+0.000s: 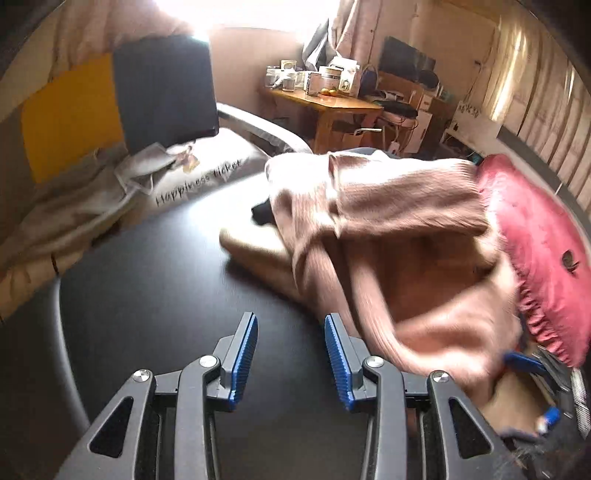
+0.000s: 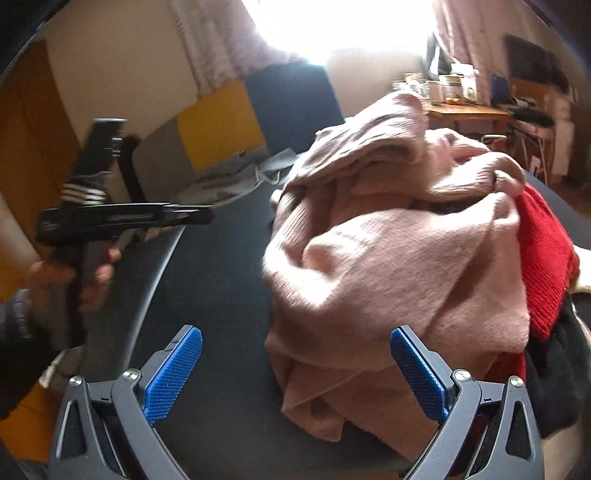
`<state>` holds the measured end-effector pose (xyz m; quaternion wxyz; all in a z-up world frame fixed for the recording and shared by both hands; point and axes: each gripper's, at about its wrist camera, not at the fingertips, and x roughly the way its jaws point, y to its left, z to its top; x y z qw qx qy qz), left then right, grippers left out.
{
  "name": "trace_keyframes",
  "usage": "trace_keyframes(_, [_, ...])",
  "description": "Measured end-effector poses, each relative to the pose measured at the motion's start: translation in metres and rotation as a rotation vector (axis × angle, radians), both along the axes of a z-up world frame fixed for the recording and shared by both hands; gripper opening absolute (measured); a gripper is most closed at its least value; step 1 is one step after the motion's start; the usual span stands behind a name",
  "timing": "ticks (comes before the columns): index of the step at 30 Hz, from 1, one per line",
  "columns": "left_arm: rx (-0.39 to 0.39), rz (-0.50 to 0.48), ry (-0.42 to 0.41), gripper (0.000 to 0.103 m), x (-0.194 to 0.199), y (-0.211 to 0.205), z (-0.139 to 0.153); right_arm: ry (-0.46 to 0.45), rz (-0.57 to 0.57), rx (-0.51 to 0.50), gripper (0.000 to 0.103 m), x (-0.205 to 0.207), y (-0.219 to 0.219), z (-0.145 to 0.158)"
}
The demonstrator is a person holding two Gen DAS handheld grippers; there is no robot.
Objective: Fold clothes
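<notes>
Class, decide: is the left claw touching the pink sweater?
Apart. The left wrist view shows the left claw open over bare black table, with the pink sweater lying off to its right.

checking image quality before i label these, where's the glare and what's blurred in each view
Left wrist view: the window is blown out white, the pink sweater smears with motion blur near the right edge, and the left gripper stays sharp. Right wrist view: window glare washes out the top, the sweater is soft, and fisheye bends the table edge.
</notes>
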<state>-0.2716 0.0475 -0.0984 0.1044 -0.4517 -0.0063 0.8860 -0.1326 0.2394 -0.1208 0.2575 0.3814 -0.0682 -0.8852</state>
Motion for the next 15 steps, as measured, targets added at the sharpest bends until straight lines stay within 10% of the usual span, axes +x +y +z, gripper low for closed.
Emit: trace_keyframes(15, [-0.127,-0.078,-0.006,0.038,-0.082,0.042,-0.041,0.041,-0.097,-0.081,0.103,-0.036,0.032,-0.006])
